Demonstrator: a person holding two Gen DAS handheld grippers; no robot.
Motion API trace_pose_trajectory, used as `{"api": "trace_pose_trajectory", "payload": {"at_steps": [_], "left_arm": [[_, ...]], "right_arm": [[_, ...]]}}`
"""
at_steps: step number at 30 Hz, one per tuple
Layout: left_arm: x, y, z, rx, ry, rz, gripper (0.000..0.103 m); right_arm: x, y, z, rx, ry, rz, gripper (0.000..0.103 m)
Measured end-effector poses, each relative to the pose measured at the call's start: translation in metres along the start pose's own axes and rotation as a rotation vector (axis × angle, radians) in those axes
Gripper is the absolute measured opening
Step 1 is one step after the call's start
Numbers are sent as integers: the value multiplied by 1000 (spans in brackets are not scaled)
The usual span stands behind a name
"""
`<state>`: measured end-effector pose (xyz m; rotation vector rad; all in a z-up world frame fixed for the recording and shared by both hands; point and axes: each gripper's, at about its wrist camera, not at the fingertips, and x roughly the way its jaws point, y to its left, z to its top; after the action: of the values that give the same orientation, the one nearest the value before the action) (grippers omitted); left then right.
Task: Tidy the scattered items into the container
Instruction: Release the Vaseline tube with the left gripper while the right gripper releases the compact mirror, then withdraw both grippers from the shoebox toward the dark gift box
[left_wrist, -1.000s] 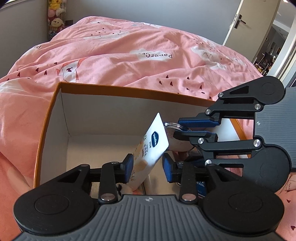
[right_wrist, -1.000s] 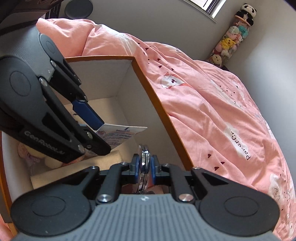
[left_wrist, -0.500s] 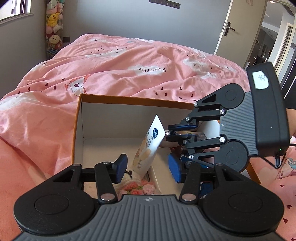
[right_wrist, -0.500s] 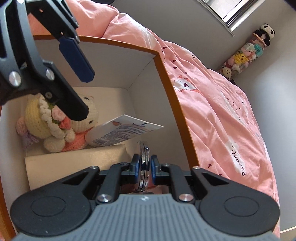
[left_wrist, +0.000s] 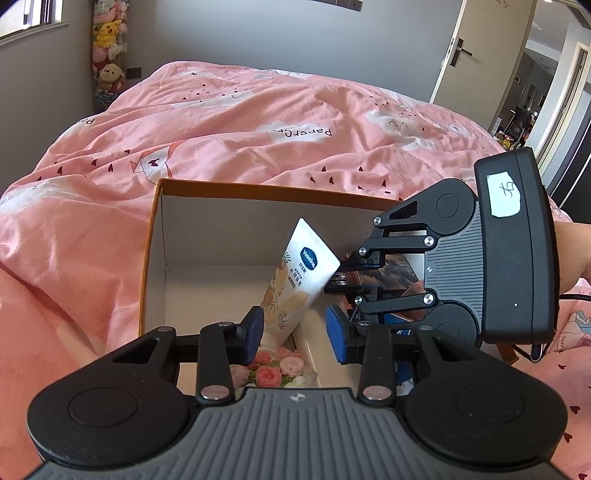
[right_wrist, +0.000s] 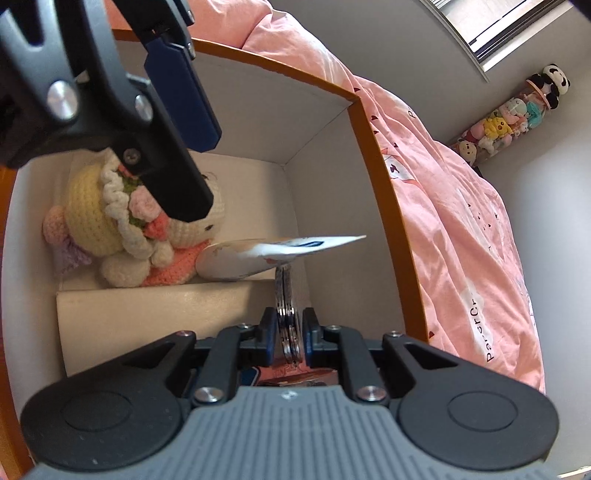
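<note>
Tube (left_wrist: 295, 284): leaning inside the box (left_wrist: 155, 236), crimped end up and away from you, cap down by the crochet doll (right_wrist: 122, 221).
Left tongs (left_wrist: 295, 328): nearest; closing around its lower body, not yet gripping.
Right tongs (right_wrist: 290, 332): clenched on metal rings (right_wrist: 284, 306), just beside.
</note>
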<state>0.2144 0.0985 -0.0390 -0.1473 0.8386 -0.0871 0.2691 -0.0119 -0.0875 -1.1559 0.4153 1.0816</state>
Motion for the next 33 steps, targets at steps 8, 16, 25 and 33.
{"api": "trace_pose_trajectory", "payload": {"at_steps": [8,16,25,33], "left_arm": [[-7,4,-5,-28,9,19,42],[-29,1,-9,6,-7,26,42],[-80,2,-8,13,5,-8,42],[-106,7,-22,34,65,53,42]], "right_arm": [[1,11,-5,19,22,0,15],[-28,0,-8,181,-6,4,15],[-82,-16,-13,504,-53,-22,16],[-136,1,-38,801,-105,11,28]]}}
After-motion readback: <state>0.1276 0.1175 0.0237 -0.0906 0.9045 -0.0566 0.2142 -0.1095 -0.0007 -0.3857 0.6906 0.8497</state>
